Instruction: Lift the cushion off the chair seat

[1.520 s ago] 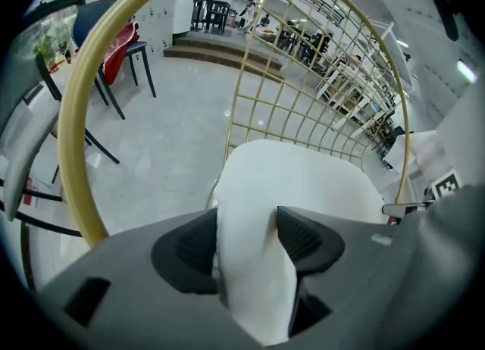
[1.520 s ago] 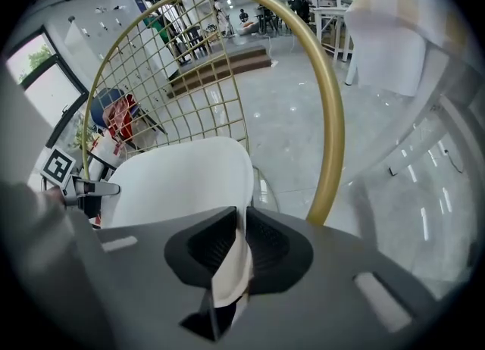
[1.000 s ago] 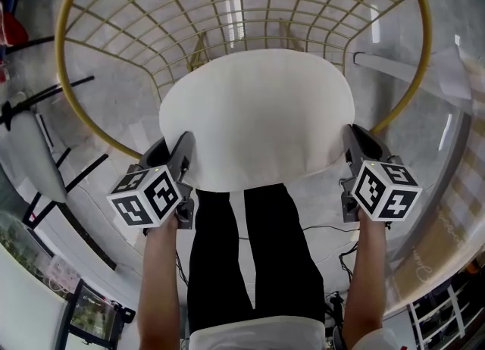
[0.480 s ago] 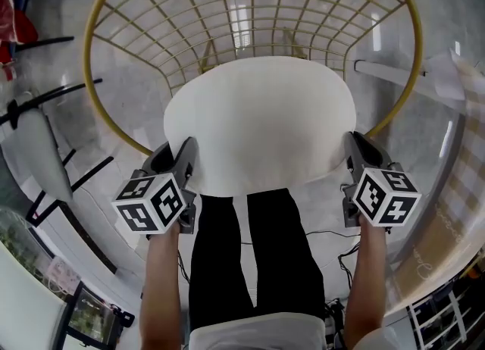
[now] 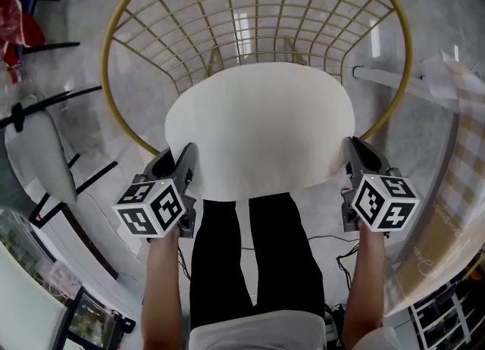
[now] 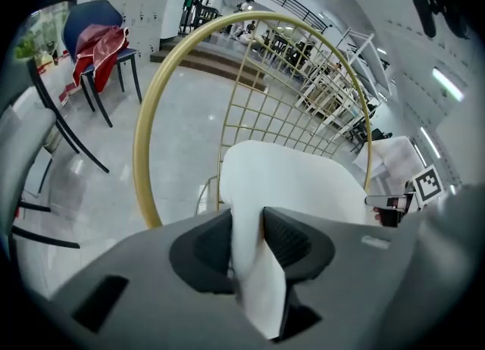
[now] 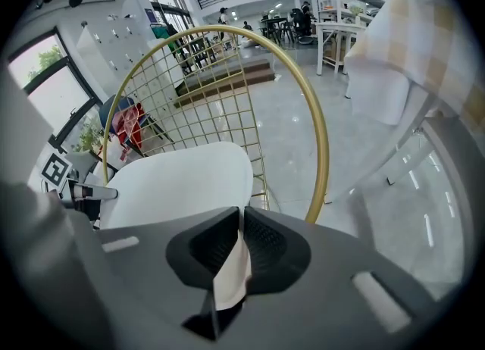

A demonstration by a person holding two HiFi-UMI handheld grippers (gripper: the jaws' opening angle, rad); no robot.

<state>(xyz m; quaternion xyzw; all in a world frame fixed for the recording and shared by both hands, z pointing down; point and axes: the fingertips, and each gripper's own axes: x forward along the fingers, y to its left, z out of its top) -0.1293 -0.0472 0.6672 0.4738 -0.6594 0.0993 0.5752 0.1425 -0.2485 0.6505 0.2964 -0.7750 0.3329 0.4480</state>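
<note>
While the person stands just behind both grippers, the white cushion (image 5: 261, 125) spans the space between them, gripped at its two sides. The left gripper (image 6: 246, 226) is clamped on the cushion's left edge. A fold of white fabric is pinched between its dark ribbed pads and trails back past them toward the camera. These jaws have just been closing on that fold. The right gripper (image 7: 241, 227) has the opposite edge, with its jaws almost together and only a thin flap of fabric squeezed between the pads.

Ahead of both grippers stands the gold wire chair (image 5: 121, 30). Its round rim curves around the far side of the cushion, and its lattice back rises beyond it. The cushion hides the seat, so no view shows whether it has come clear of it.

A marker cube (image 5: 151, 206) sits at the rear of the left gripper and another marker cube (image 5: 385, 202) at the rear of the right, each just above the forearm that carries it. Below the cushion's near edge, between the two grippers, are the person's legs in black trousers (image 5: 250, 257).

Well off to the left gripper's left is a blue chair (image 6: 95, 38) draped with red cloth. To the right gripper's right hangs a checked cloth (image 7: 409, 45).
</note>
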